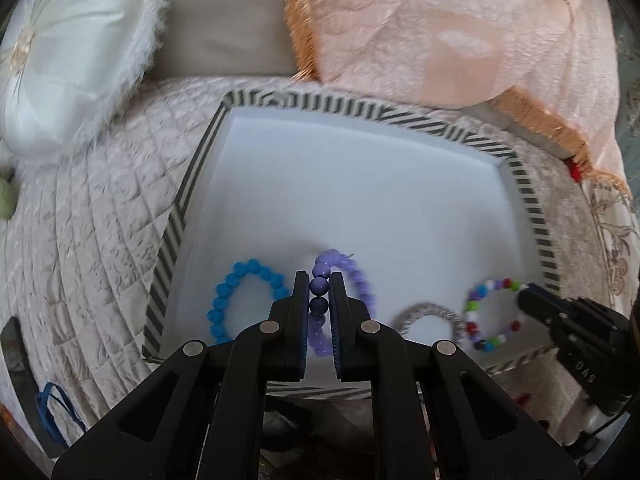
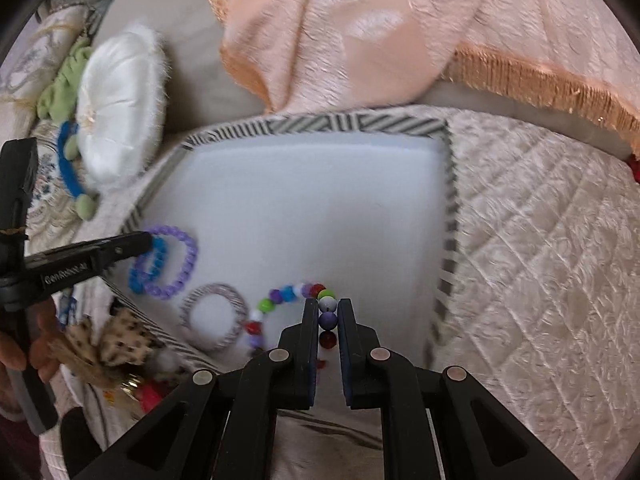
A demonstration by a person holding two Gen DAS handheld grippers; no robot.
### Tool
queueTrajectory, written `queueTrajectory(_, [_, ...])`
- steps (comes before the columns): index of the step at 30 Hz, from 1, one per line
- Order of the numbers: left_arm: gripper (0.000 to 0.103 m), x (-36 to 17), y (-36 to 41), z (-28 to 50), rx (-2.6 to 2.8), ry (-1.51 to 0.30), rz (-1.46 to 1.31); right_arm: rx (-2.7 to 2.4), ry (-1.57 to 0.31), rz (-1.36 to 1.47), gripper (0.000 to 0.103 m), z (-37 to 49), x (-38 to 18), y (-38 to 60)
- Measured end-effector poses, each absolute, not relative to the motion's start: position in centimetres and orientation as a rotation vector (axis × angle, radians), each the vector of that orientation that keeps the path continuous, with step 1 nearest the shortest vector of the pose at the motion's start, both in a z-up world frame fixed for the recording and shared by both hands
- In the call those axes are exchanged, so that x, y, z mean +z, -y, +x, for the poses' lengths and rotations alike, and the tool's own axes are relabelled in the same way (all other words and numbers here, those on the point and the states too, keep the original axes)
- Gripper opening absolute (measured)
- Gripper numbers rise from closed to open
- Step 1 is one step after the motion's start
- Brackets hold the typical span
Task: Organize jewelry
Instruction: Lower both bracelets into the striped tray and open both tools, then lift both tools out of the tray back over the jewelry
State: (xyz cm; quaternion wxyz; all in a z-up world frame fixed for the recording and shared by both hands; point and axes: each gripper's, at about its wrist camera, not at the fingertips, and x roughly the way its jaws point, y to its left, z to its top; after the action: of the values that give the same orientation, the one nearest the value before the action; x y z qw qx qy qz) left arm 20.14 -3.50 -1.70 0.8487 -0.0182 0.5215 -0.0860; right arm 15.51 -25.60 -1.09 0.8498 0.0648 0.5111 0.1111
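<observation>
L gripper [image 1: 319,294]: fingers clamped on the purple bead bracelet [image 1: 360,280], beads pinched btwn the pads, rest of the loop hanging down over the tray's white floor. R gripper [image 2: 328,318]: fingers clamped on the multicolour bead bracelet [image 2: 280,300], a white and a purple bead caught btwn the pads, loop trailing to the left. Both bracelets sit at the near end of the striped-rim tray [image 1: 532,208]. Also in the tray: blue bead bracelet [image 1: 224,300] just left of the purple one, the two loops overlapping in the right wrist view; grey-white woven bangle [image 2: 212,316] lying flat btwn the purple and multicolour loops. Can't tell if the multicolour loop touches the bangle. Rest of the tray floor is bare white. Tray rests on a quilted cream bed cover [image 1: 92,240]. Behind the tray: white satin round cushion [image 1: 72,60] w/ fuzzy edge to the left, peach fringed blanket [image 1: 440,32] draped to the right. Off the tray's near left corner in the right wrist view: leopard-print fabric piece [image 2: 116,344], some red bits, a blue cord [image 2: 66,164] and green cloth [image 2: 64,88] by the cushion. A hand [image 2: 24,352] shows on the L gripper's handle.
</observation>
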Motion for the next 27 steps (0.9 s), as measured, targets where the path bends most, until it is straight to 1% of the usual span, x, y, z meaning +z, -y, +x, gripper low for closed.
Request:
queueTrajectory(5, [0.009,-2.4,2.9,20.1,-0.157,-1.111,-0.035,0.233,-1.109,0.125,0.009,15.8,-1.8,25.8])
queueTrajectory(7, [0.012,-2.5,2.8,20.0,-0.148,-1.108,-0.024,0.233,-1.112,0.114,0.013,15.8,-1.8,25.7])
queueTrajectory(8, [0.015,-2.5,2.8,20.0,-0.146,-1.109,-0.022,0.237,-1.107,0.110,0.017,15.8,-1.8,25.5])
queueTrajectory(10, [0.030,-2.6,2.8,19.9,-0.151,-1.112,-0.032,0.245,-1.104,0.115,0.022,15.6,-1.6,25.5])
queueTrajectory(11, [0.033,-2.5,2.8,19.8,-0.152,-1.112,-0.035,0.249,-1.100,0.118,0.024,15.3,-1.5,25.4])
queueTrajectory(14, [0.035,-2.1,2.7,19.4,-0.142,-1.103,-0.029,0.250,-1.083,0.114,0.025,14.7,-0.9,25.3])
queueTrajectory(16, [0.038,-1.7,2.7,19.1,-0.144,-1.100,-0.035,0.255,-1.070,0.119,0.026,14.2,-0.2,25.4])
queueTrajectory(25, [0.038,1.2,1.9,15.9,-0.102,-1.025,-0.010,0.287,-0.981,0.121,0.028,11.0,4.1,24.2])
queueTrajectory(27, [0.038,2.1,1.7,14.7,-0.090,-1.000,-0.003,0.291,-0.957,0.133,0.030,9.8,4.9,23.9])
